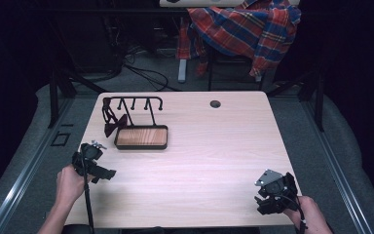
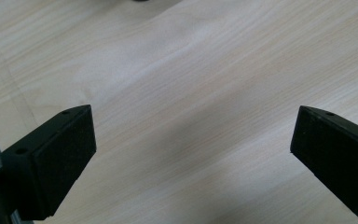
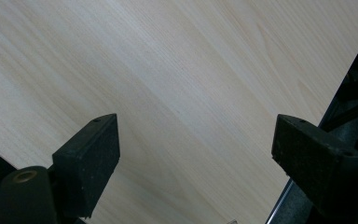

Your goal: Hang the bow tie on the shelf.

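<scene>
Both grippers hang wide and empty over the desk [image 1: 214, 146] — left gripper [image 1: 108, 173] near the wooden tray [image 1: 141, 137] with its hook rack [image 1: 134, 105], right gripper [image 1: 263, 202] well apart at the near right corner

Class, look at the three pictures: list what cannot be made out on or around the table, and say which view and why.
- Dark red item hanging on the rack, high view: too small and dim to identify.
- Rack's base behind the wooden tray, high view: hidden by the tray rim.
- Left gripper, its own view: jaws cut off by the bottom edge.
- Right gripper, its own view: likewise cut off.
</scene>
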Action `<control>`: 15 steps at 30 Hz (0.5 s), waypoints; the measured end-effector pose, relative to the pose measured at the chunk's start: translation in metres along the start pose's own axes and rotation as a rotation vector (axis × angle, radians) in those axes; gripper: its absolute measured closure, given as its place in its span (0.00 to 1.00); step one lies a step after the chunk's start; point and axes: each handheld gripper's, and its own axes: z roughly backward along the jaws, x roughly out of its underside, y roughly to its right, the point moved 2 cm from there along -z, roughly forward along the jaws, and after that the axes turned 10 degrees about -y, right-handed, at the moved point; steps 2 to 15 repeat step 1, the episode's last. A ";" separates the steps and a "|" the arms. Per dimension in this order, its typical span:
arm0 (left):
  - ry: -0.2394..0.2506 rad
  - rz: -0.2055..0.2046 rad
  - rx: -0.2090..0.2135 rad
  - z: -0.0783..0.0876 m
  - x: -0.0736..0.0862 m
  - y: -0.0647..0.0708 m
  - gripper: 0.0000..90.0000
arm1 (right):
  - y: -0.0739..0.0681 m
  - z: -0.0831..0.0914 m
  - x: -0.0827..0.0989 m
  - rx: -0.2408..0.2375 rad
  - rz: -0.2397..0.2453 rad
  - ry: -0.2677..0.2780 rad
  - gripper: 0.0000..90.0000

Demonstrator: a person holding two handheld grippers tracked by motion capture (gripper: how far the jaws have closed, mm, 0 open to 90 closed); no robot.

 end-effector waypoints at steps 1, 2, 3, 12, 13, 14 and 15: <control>-0.012 -0.003 0.008 -0.004 0.001 0.000 0.00 | 0.000 0.000 0.000 0.004 0.005 -0.011 0.17; -0.012 -0.003 0.008 -0.004 0.001 0.000 0.00 | 0.000 0.000 0.000 0.004 0.005 -0.011 0.17; -0.012 -0.003 0.008 -0.004 0.001 0.000 0.00 | 0.000 0.000 0.000 0.004 0.005 -0.011 0.17; -0.012 -0.003 0.008 -0.004 0.001 0.000 0.00 | 0.000 0.000 0.000 0.004 0.005 -0.011 0.17; -0.012 -0.003 0.008 -0.004 0.001 0.000 0.00 | 0.000 0.000 0.000 0.004 0.005 -0.011 0.17; -0.012 -0.003 0.008 -0.004 0.001 0.000 0.00 | 0.000 0.000 0.000 0.004 0.005 -0.011 0.17; -0.012 -0.003 0.008 -0.004 0.001 0.000 0.00 | 0.000 0.000 0.000 0.004 0.005 -0.011 0.17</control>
